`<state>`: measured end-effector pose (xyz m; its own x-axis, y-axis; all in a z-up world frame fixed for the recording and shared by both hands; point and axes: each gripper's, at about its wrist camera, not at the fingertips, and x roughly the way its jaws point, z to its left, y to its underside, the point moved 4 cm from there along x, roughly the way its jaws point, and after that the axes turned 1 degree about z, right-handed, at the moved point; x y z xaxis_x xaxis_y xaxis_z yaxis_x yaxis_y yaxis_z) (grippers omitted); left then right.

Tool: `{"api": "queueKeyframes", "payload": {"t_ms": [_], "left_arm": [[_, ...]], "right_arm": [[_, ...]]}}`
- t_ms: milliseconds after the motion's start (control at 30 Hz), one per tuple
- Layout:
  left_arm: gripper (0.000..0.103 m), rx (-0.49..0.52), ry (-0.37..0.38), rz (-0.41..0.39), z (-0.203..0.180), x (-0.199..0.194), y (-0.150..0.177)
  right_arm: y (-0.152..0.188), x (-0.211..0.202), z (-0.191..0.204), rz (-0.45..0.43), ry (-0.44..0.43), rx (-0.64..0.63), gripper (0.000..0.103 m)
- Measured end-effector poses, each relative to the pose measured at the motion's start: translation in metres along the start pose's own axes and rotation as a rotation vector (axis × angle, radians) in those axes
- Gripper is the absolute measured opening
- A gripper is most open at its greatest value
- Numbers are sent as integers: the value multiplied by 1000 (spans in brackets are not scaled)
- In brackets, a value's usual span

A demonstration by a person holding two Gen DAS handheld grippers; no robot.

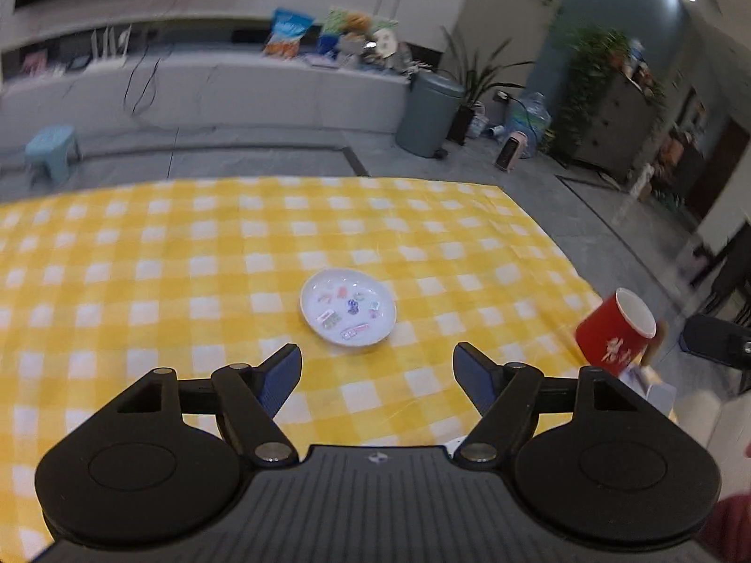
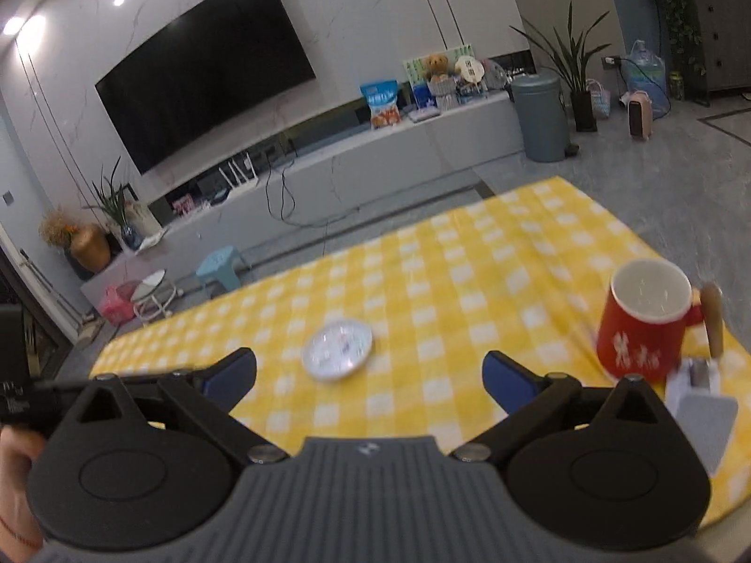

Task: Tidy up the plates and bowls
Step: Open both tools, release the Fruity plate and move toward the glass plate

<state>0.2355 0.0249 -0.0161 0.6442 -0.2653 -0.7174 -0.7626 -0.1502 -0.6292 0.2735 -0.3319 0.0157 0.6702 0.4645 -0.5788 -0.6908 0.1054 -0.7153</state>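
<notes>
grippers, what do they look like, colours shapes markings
Both match: the left gripper and right gripper have black linkage arms with silver pivot pins, round black side housings, blue finger pads, and a ribbed grey centre plate with a small logo. A red sleeve shows beside the left one.

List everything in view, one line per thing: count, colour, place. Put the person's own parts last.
plate: one, white with small coloured pictures, middle of the tablecloth
mug: one, red with white inside and a wooden handle, right edge of the table
tablecloth: one, yellow and white check, covers the table
television: one, black, on the wall
bin: one, grey, on the floor past the table
stool: one, light blue, on the floor
left gripper: one, black with blue pads, open, empty, above the cloth
right gripper: one, black with blue pads, open, empty
hand: one, lower left edge of the right wrist view
</notes>
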Motion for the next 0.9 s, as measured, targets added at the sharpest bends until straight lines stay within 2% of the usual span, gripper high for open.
{"api": "queueKeyframes", "payload": {"t_ms": [133, 233, 300, 400, 500, 567, 633, 700, 767, 833, 900], "left_arm": [[87, -80, 61, 11, 15, 2, -5], [87, -116, 35, -3, 28, 4, -10], [87, -148, 12, -17, 35, 9, -16], [87, -165, -35, 8, 41, 22, -25], [86, -154, -33, 40, 46, 39, -28], [83, -145, -15, 94, 50, 54, -27], [79, -116, 59, 172, 52, 69, -25], [79, -119, 116, 215, 58, 79, -24], [79, -111, 118, 220, 63, 86, -25], [79, -90, 89, 224, 67, 94, -28], [79, -85, 58, 240, 68, 103, -29]], "right_arm": [[-19, 28, -3, 29, -67, 25, 100], [-27, 56, -3, 39, -64, 26, 100], [-28, 79, -2, 79, -58, 28, 100], [-26, 113, 2, 141, -62, 36, 100], [-20, 142, 8, 198, -80, 43, 100], [-15, 162, 11, 243, -109, 48, 99], [-8, 180, 9, 314, -167, 70, 98], [-1, 195, 2, 353, -211, 128, 93], [3, 208, -6, 368, -185, 142, 82], [4, 221, -11, 359, -121, 127, 83], [3, 233, -14, 343, -105, 148, 83]]}}
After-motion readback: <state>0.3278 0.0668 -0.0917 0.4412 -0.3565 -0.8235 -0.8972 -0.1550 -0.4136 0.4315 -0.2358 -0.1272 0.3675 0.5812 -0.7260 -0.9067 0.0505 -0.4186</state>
